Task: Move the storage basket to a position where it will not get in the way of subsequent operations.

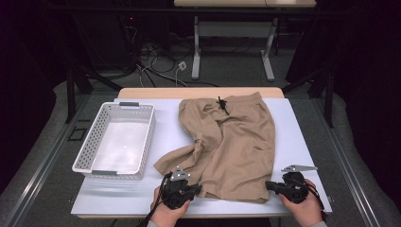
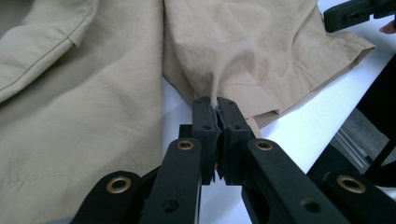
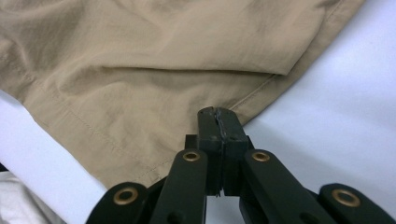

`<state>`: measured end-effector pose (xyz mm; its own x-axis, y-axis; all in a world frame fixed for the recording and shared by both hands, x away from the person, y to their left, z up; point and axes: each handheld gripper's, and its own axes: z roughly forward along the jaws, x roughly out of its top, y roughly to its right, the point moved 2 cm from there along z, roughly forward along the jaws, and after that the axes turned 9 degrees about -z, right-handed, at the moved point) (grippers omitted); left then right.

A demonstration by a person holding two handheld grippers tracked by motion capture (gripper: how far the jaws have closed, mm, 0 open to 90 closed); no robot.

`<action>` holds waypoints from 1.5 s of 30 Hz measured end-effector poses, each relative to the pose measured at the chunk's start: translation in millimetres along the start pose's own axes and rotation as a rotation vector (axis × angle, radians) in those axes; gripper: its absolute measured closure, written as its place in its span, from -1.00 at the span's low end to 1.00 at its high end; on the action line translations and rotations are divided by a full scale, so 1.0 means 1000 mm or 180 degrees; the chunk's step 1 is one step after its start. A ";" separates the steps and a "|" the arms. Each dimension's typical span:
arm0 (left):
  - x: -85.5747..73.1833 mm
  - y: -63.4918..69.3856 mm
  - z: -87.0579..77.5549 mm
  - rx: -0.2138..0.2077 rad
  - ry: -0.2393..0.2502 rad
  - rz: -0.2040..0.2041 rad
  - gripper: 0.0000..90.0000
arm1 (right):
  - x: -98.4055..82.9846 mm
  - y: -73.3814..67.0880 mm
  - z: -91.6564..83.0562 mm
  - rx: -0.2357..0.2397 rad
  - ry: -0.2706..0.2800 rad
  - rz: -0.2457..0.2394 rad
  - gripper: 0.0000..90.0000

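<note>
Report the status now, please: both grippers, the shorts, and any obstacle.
Left gripper shut on hem of the tan shorts. Right gripper shut at the other hem corner. Shorts flat on table, one leg crumpled. White basket stands apart, left.

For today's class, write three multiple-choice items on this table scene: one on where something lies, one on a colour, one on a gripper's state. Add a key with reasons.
1. Where does the white basket stand?
A. to the left of the shorts
B. on top of the shorts
C. on the floor

2. What colour are the shorts?
A. blue
B. tan
C. red

3. How do the jaws of the left gripper stand?
A. wide open above the table
B. closed on a pen
C. closed on a pinch of the shorts' cloth

Key:
1 A, the high view shows it on the table beside them.
2 B, the cloth is tan in every view.
3 C, the left gripper view shows cloth pinched between the shut jaws.
</note>
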<state>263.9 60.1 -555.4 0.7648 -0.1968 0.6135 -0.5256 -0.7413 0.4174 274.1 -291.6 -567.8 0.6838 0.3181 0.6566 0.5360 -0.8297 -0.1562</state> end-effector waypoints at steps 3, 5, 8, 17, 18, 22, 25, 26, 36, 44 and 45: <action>0.000 0.002 0.000 -0.0019 -0.0002 0.0008 0.94 | 0.000 0.002 -0.001 0.0056 -0.0025 0.0059 1.00; 0.000 0.003 0.000 -0.0026 0.0004 0.0012 0.94 | 0.000 0.004 -0.004 0.0087 -0.0046 0.0121 1.00; 0.000 0.004 -0.001 -0.0041 0.0015 0.0011 0.94 | -0.001 0.006 -0.007 0.0091 -0.0031 0.0143 1.00; -0.002 0.008 -0.001 -0.0072 0.0013 0.0027 0.94 | 0.001 -0.001 -0.016 0.0143 0.0133 0.0421 0.59; -0.002 0.009 0.000 -0.0074 0.0006 0.0028 0.94 | 0.001 -0.003 -0.016 0.0118 0.0138 0.0446 0.53; -0.003 0.010 0.001 -0.0086 0.0008 0.0025 0.94 | -0.001 -0.003 -0.016 0.0045 0.0083 0.0582 0.41; -0.003 0.010 0.000 -0.0079 0.0004 0.0049 0.94 | -0.003 -0.002 -0.015 0.0063 0.0072 0.0656 0.36; -0.003 0.010 0.000 -0.0079 0.0007 0.0056 0.94 | -0.004 -0.002 -0.014 0.0062 0.0055 0.0677 0.36; -0.003 0.011 0.002 -0.0106 -0.0001 0.0057 0.94 | -0.003 -0.009 -0.004 0.0236 -0.0027 0.0777 0.47; -0.003 0.012 0.001 -0.0113 -0.0001 0.0055 0.95 | -0.003 -0.011 -0.001 0.0235 -0.0102 0.0689 0.86; -0.003 0.013 0.001 -0.0118 -0.0003 0.0061 0.95 | -0.003 -0.010 -0.002 0.0236 -0.0102 0.0676 0.89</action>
<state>255.7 50.6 -552.4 0.7548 -0.2112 0.6210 -0.5535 -0.7131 0.4303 265.8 -284.6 -566.9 0.7999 0.1553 0.5796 0.4124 -0.8440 -0.3430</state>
